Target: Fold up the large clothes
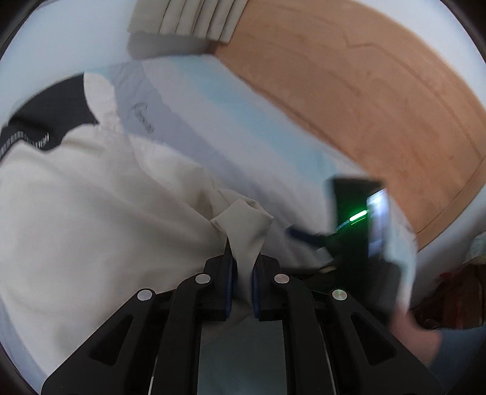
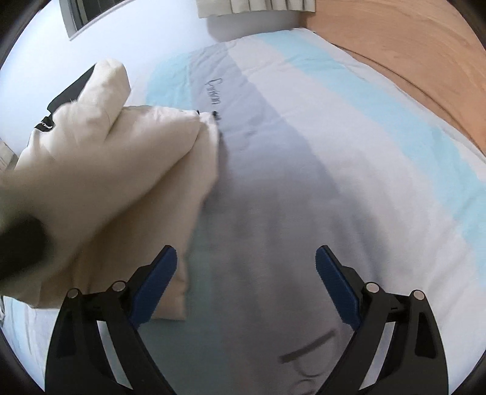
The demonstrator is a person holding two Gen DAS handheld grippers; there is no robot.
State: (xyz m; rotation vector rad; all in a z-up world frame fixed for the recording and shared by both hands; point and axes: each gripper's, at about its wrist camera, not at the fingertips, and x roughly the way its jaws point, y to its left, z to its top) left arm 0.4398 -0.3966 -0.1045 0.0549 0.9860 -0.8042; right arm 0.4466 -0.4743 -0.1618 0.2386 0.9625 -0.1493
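A large cream garment (image 1: 100, 194) with a black panel (image 1: 51, 112) lies on the bed. My left gripper (image 1: 243, 258) is shut on a pinched fold of its cream cloth (image 1: 243, 224), which sticks up between the pads. In the right wrist view the cream garment (image 2: 115, 176) lies folded over at the left, its black part (image 2: 70, 91) at the far side. My right gripper (image 2: 246, 273) is open and empty above the bare sheet, just right of the garment's near edge. The right gripper also shows blurred in the left wrist view (image 1: 361, 221).
The bed sheet (image 2: 319, 158) is white with pale blue and grey bands and some dark lettering. A wooden floor (image 1: 379, 76) runs along the right side. A wall, a curtain hem (image 2: 258, 7) and a window edge stand beyond the bed.
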